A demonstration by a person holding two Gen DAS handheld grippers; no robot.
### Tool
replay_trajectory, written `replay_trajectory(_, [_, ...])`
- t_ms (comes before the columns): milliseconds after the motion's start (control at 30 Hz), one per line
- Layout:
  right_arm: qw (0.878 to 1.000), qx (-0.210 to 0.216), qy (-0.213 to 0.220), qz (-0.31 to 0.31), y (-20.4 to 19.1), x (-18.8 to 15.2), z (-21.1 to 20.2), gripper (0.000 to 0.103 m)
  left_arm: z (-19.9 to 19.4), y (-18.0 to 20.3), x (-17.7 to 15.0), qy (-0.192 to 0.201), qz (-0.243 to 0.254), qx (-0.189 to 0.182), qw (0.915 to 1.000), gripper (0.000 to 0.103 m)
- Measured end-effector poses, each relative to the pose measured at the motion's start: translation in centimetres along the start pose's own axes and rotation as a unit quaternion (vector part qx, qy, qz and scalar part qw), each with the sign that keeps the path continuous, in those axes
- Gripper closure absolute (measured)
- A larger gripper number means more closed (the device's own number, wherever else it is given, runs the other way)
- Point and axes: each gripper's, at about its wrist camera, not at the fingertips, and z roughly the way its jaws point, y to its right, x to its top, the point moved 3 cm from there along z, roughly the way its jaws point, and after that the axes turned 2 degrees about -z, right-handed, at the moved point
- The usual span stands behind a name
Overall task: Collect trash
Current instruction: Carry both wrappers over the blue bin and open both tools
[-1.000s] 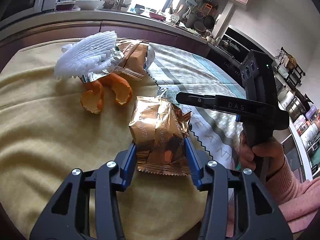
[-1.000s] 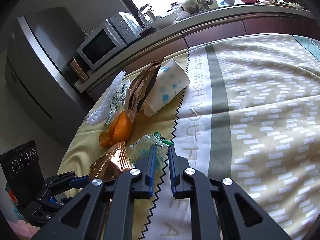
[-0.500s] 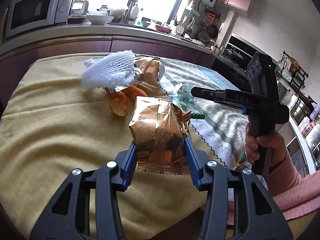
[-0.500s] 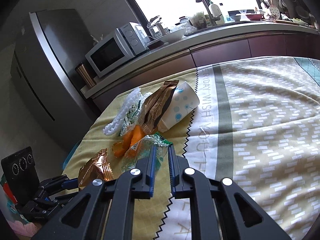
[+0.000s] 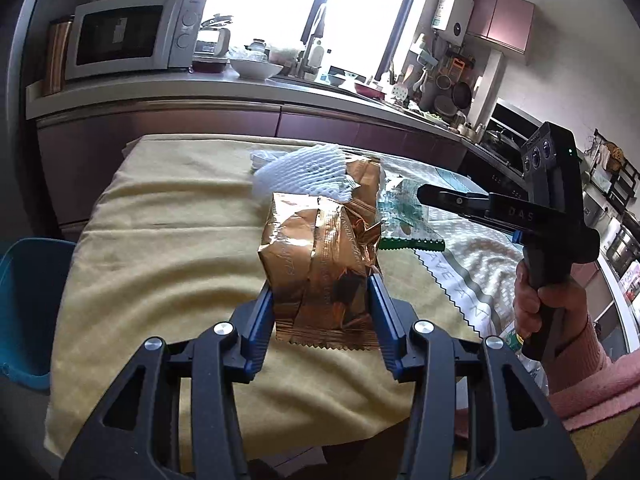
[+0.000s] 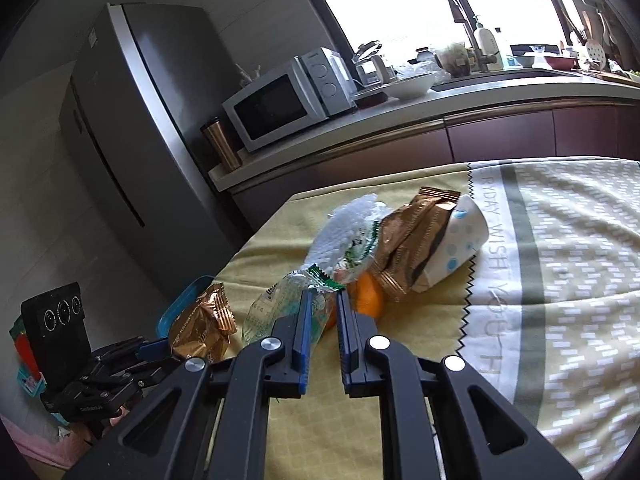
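Note:
My left gripper (image 5: 322, 286) is shut on a crumpled copper-gold snack wrapper (image 5: 316, 248), held up off the yellow tablecloth (image 5: 160, 260). My right gripper (image 6: 323, 296) is shut on a clear plastic wrapper with a green toothed edge (image 6: 276, 308), also lifted; the left wrist view shows that wrapper (image 5: 400, 216) hanging from the right gripper (image 5: 424, 196). On the cloth lie a white foam net (image 6: 348, 232), orange peel (image 6: 368, 300), a second gold wrapper (image 6: 412, 236) and a tipped dotted paper cup (image 6: 460, 240).
A blue bin (image 5: 24, 300) stands low beside the table's left edge. Behind the table runs a counter with a microwave (image 5: 128, 36), bowls and a sink. A grey fridge (image 6: 132, 128) stands left. A patterned cloth (image 6: 560, 280) covers the table's right part.
Both grippers have risen and drawn back from the pile, each carrying its wrapper. The clear wrapper has left the cloth. The blue bin has come into the left wrist view.

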Motion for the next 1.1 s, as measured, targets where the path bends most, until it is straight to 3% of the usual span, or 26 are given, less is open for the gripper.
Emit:
replay_trajectory(533, [0.995, 0.081, -0.037, -0.044, -7.2, 1.3, 6.3, 0.092, -5.6, -6.7, 0.1, 0.045, -0.058, 0.086, 0.9936, 0.058])
replay_trajectory(1100, [0.980, 0.149, -0.088, -0.103, -14.9, 2.8, 14.9, 0.092, -9.6, -16.4, -0.3, 0.069, -0.133, 0.194, 0.9695, 0.058])
